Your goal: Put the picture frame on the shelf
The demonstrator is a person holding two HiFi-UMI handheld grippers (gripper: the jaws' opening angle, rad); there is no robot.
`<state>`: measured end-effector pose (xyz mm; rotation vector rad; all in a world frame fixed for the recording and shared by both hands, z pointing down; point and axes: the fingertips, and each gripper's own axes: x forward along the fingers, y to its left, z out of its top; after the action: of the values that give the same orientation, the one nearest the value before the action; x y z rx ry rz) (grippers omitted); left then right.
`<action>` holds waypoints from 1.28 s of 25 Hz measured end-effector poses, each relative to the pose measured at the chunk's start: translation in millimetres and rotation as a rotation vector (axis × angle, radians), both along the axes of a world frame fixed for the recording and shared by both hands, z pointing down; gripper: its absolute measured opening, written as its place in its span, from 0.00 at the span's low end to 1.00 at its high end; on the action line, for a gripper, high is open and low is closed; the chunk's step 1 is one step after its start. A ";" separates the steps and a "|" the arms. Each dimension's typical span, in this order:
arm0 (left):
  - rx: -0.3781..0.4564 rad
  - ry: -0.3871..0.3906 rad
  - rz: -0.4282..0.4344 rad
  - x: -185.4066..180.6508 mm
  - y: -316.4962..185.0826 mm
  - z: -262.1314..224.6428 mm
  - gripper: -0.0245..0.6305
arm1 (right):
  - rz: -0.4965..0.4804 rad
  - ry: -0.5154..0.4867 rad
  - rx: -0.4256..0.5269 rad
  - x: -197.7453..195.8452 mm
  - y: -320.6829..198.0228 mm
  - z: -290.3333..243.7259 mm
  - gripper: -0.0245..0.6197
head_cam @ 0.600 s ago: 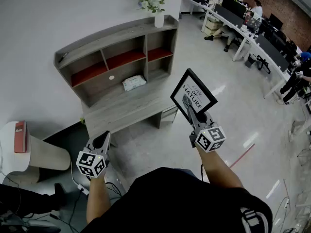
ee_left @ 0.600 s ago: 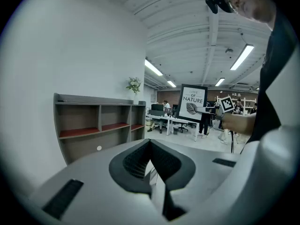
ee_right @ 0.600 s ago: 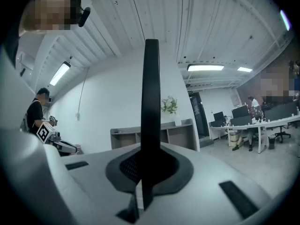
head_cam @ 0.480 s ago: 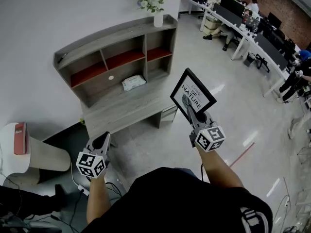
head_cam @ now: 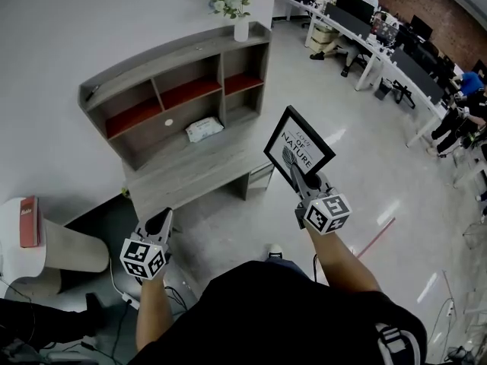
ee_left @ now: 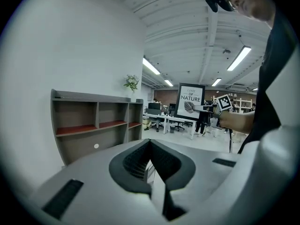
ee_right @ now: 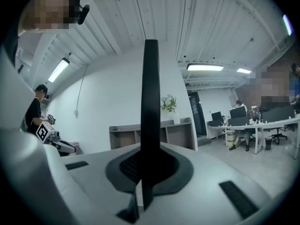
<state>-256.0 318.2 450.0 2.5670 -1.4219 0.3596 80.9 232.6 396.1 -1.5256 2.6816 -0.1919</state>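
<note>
Head view: the person stands on open floor facing a grey shelf [head_cam: 175,90], one tool in each hand.
Picture frame: the black-edged picture frame [head_cam: 298,150] is up in the air at the right, carried and not yet set down anywhere.
Right tool: the right tool [head_cam: 299,176] is clamped on the frame's lower edge. In the right gripper view the frame [ee_right: 150,102] is a thin dark bar rising straight out of the closed jaws [ee_right: 143,172].
Left tool: the left tool [head_cam: 158,223] is held low at the left with its jaws together and nothing between them, as the left gripper view shows [ee_left: 149,146].
Shelf contents: a vase of flowers [head_cam: 232,6] stands on the right end of the top board and a white packet [head_cam: 204,128] lies in the wide lower bay. The other bays look bare.
Bearing: the shelf lies ahead and to the left of the frame, well apart from it, with bare floor between.
Long axis: the frame stands up from the tool, tilted slightly. Its printed face is turned towards the person's left, so the left gripper view sees the print [ee_left: 191,101].
Nearer hand: the left tool sits closer below the shelf's tabletop [head_cam: 198,175], but only the right carries the frame, so the move is the right's.
Judgement: the carry is under way. Placement likely needs a walk forward and a swing leftward, with the frame's face turned outward.
</note>
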 end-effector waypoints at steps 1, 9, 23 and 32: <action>0.001 -0.006 0.000 -0.6 0.4 -0.3 0.07 | 0.001 -0.003 -0.004 0.0 -0.6 0.6 0.07; -0.013 -0.032 -0.015 -8.6 6.2 6.4 0.07 | -0.001 -0.029 -0.023 -5.5 -11.9 8.7 0.07; -0.027 -0.046 -0.043 -13.6 -5.4 9.7 0.07 | -0.004 -0.040 -0.027 -1.6 -45.1 18.9 0.07; -0.049 -0.052 -0.038 -4.3 -39.0 14.9 0.07 | 0.003 -0.041 -0.035 10.5 -80.5 23.7 0.07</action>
<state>-260.3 279.3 464.9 2.5056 -1.4583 0.4534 91.4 152.1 419.8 -1.5181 2.6582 -0.2690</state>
